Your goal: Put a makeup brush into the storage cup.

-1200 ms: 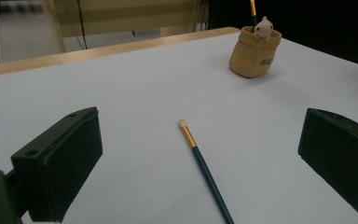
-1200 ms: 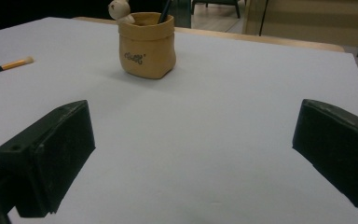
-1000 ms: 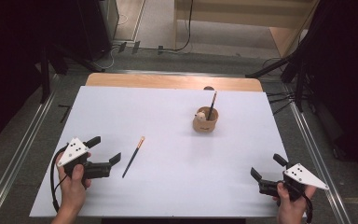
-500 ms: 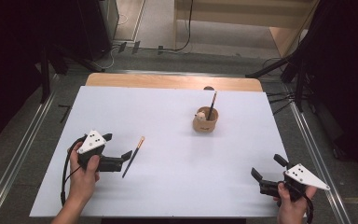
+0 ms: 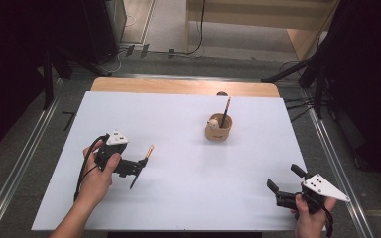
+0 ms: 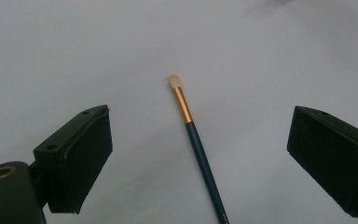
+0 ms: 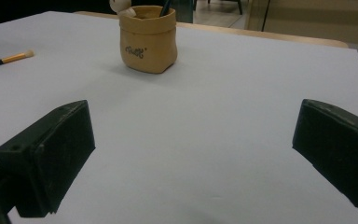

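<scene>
Where the high view looks down on the white bench (image 5: pixel 188 198), a tan pot (image 5: pixel 219 128) is seen right of centre, the brush (image 5: pixel 148 153) lying well to its left beneath the left claw (image 5: pixel 138 172); the right claw (image 5: pixel 283 179) is held well nearer than the pot, gaping wide. In the left gripper view, the brush is framed between jaws spread wide, untouched. In the right gripper view, the pot is seen beyond wide-set jaws.
</scene>
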Demonstrator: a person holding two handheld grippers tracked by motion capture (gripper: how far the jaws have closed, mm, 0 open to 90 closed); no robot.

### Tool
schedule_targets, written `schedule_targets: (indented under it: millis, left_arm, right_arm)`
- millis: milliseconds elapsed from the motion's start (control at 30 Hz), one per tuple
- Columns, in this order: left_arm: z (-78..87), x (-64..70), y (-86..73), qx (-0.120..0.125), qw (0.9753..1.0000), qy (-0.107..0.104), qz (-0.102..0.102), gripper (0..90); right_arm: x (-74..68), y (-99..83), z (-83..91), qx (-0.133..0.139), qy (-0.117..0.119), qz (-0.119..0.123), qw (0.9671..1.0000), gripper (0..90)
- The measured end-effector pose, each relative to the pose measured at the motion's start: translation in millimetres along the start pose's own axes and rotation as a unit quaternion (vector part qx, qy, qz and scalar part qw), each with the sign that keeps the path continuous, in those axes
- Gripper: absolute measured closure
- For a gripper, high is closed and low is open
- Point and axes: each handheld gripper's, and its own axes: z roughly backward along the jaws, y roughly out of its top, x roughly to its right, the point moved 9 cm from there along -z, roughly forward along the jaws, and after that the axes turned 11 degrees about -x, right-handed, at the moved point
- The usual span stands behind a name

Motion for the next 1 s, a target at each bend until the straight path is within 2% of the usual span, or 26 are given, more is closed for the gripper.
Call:
schedule_targets:
  millis: [233, 467, 600, 667, 767, 833, 967, 1000]
  left_arm:
    - [-9.9, 4.0, -0.3, -0.046, 0.9989, -0.002, -0.007, 6.8]
    - [-19.0, 6.2, -0.9, -0.09, 0.9958, 0.005, -0.01, 6.8]
    - [-24.7, 7.0, -2.7, -0.116, 0.9932, 0.007, -0.004, 7.5]
    - [-27.5, 6.1, -3.9, -0.13, 0.9915, 0.011, 0.004, 11.3]
    - [-31.8, 6.2, -7.7, -0.155, 0.9878, 0.014, 0.01, 14.5]
    - [-34.0, 6.1, -9.6, -0.167, 0.9858, 0.017, 0.012, 18.8]
    - [-35.9, 5.2, -12.9, -0.191, 0.9811, 0.026, 0.007, 35.2]
    - [-36.1, 4.9, -13.5, -0.196, 0.9802, 0.028, 0.005, 37.0]
  right_arm:
    - [-0.6, -1.1, -1.6, -0.003, 0.001, 0.001, 1.0, 0.0]
    - [-0.7, -2.0, -2.0, -0.005, 0.002, -0.001, 1.0, 0.0]
    - [-0.7, -2.2, -2.8, -0.005, 0.002, 0.0, 1.0, 0.0]
    - [-1.0, -2.6, -2.9, -0.007, 0.003, -0.001, 1.0, 0.0]
    - [-0.6, -3.0, -3.1, -0.008, 0.002, -0.001, 1.0, 0.0]
    - [-0.5, -3.3, -3.2, -0.008, 0.003, -0.001, 1.0, 0.0]
    - [-0.5, -3.5, -3.8, -0.009, 0.004, -0.002, 1.0, 0.0]
    - [-0.5, -3.5, -3.9, -0.009, 0.004, -0.002, 1.0, 0.0]
